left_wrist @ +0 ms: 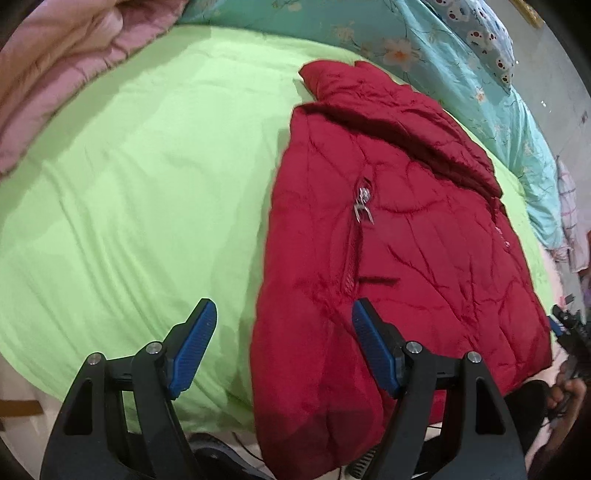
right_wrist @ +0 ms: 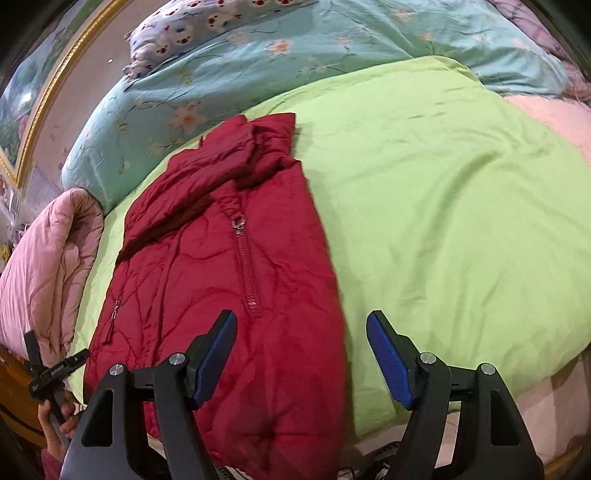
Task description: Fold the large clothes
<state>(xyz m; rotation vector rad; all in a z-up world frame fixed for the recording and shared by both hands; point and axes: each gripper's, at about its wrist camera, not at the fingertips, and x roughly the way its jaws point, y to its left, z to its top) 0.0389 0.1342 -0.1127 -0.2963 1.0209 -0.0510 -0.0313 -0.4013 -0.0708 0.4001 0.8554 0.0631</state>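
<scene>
One red jacket [left_wrist: 399,236]; two spread grippers [left_wrist: 284,350]

A bed spread with a smooth lime-green cotton sheet [right_wrist: 443,206] filled the room.
Beyond the sheet lay a turquoise floral quilt [right_wrist: 258,62] and a bear-print pillow [right_wrist: 207,22]; a pink padded quilt [left_wrist: 59,62] was bunched beside it, and a gold-framed picture [right_wrist: 40,110] hung on the pale wall past the pillow.

My left gripper [left_wrist: 282,321] sits at the bottom of its frame, jaws spread wide, gripping nothing. My right gripper [right_wrist: 301,330] sits low in its frame too, jaws equally wide apart and holding nothing.
</scene>
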